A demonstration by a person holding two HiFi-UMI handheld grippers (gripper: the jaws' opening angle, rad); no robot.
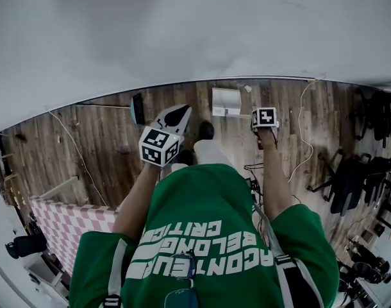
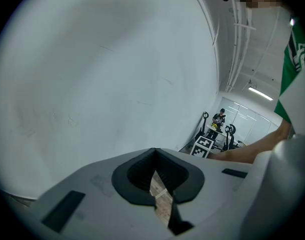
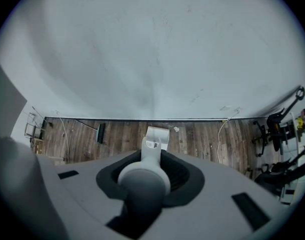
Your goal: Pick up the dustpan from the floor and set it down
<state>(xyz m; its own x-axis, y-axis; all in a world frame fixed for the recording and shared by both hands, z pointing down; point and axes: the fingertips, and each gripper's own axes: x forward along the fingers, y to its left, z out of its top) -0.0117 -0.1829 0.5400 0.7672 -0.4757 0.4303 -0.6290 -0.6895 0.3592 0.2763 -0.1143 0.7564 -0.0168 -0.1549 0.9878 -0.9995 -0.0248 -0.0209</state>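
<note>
The white dustpan [image 1: 226, 101] has its pan low over the wooden floor by the wall, and its long white handle [image 3: 151, 156] runs up toward me. My right gripper [image 1: 265, 117] points straight down and is shut on that handle; in the right gripper view [image 3: 148, 170] the handle fills the space between the dark pads. My left gripper [image 1: 173, 117] hangs to the left of the dustpan, apart from it. In its own view the left gripper [image 2: 154, 156] has its tips together and holds nothing.
A broom [image 1: 136, 110] lies on the floor by the wall at the left. A scrap of paper [image 1: 248, 88] sits just right of the pan. A white cable [image 1: 302, 127] trails on the right, near dark stands [image 1: 368, 165]. Pink checkered cloth [image 1: 64, 223] lies lower left.
</note>
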